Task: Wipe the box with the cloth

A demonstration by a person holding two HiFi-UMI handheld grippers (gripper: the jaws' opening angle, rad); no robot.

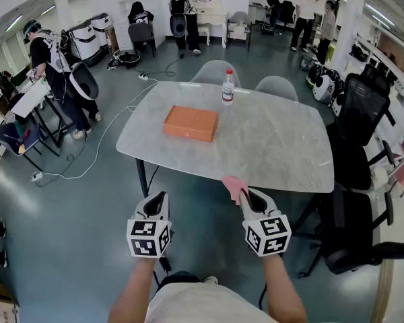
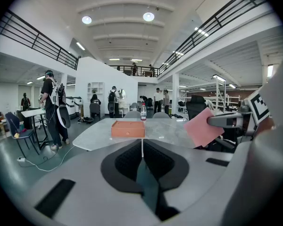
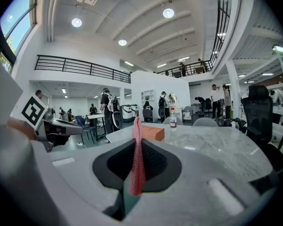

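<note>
An orange box [image 1: 191, 123] lies flat on the marble table [image 1: 269, 147], left of its middle; it also shows as the box [image 2: 128, 128] and the box [image 3: 152, 133] in the gripper views. A pink cloth [image 1: 233, 186] hangs pinched in my right gripper [image 1: 246, 195], held just off the table's near edge. The cloth [image 3: 137, 159] stands upright between the shut jaws, and the cloth [image 2: 203, 126] shows to the right in the left gripper view. My left gripper [image 1: 158, 199] hovers over the floor left of the right one, jaws closed with nothing in them.
A clear plastic bottle [image 1: 227, 87] with a red cap stands at the table's far edge. Grey chairs [image 1: 277, 86] sit behind the table, a black office chair [image 1: 358, 120] at its right. Several people stand farther back. A white cable [image 1: 87, 160] trails across the floor.
</note>
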